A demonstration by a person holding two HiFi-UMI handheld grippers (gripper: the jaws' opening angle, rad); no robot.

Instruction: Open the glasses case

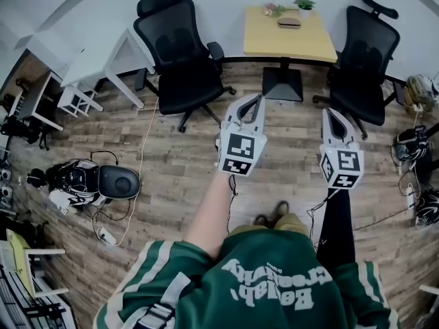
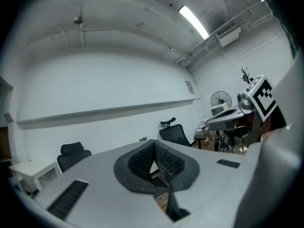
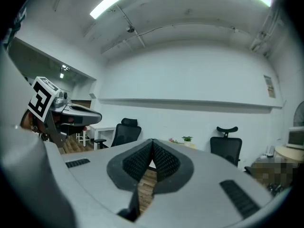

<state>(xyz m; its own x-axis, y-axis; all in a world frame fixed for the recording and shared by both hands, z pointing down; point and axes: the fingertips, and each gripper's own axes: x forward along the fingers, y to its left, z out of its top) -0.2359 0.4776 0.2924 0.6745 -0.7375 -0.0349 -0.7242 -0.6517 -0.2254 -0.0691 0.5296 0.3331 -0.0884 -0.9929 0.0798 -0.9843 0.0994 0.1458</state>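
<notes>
I hadn't started yet: my left gripper (image 1: 258, 99) and right gripper (image 1: 334, 112) were both pressed shut, empty, well apart from the glasses case (image 1: 289, 22) on the table (image 1: 271, 43).

bright even light from ceiling tubes (image 2: 193, 22), soft shadows, heavy fisheye bending, dark vignette at corners, close foreground slightly soft.

I see wooden floor (image 1: 171, 163) lying open ahead of my left gripper (image 1: 258, 100) and right gripper (image 1: 335, 112), up to the yellow table (image 1: 260, 43). The left chair (image 1: 180, 60) and right chair (image 1: 367, 60) flank it closely, and its dark pedestal (image 1: 282, 84) blocks the middle low down.
</notes>
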